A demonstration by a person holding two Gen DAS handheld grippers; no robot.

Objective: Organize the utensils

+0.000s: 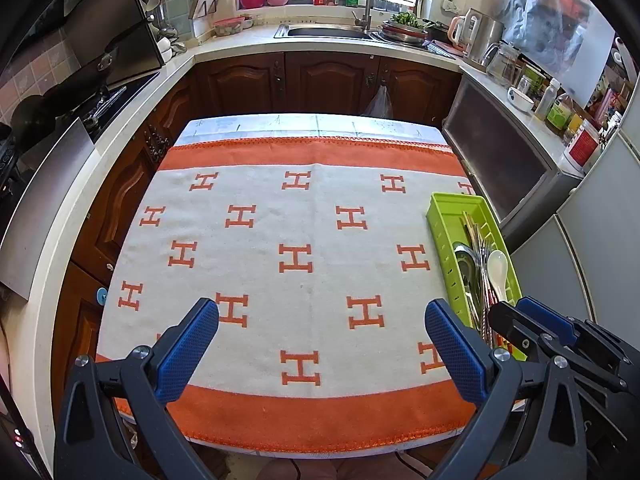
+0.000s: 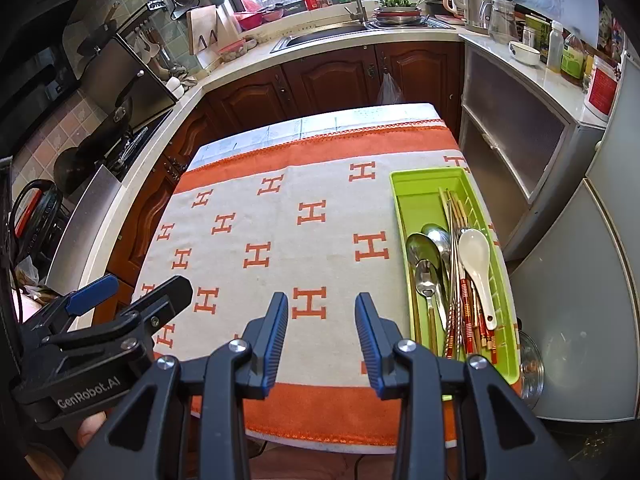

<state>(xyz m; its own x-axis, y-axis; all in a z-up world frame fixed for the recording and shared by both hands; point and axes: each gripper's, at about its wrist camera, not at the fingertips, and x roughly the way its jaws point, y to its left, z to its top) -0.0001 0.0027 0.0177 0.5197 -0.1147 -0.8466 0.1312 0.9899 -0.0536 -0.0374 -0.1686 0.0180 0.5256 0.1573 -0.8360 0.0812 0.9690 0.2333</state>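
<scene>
Along the right edge of the orange-and-cream cloth [image 2: 280,208] lay the green tray [image 2: 416,184], and every utensil in view sat inside it, bunched toward its near end. The white ceramic spoon [image 2: 476,260] rested on top, right of the metal spoons [image 2: 426,256]; between them ran the chopsticks [image 2: 456,216], lengthwise. The ceramic spoon looked brittle and glazed-slick, best pinched across its handle. The metal spoons seemed stiff, light and smooth, likely to pivot unless taken mid-handle. The thin chopsticks would probably roll, so a hold near their patterned ends seemed safest. Just left of the tray, the right gripper [image 2: 322,324] hung with jaws partly spread and nothing between them. Further left, the left gripper [image 1: 322,328] stood wide apart, equally empty, over bare cloth.
</scene>
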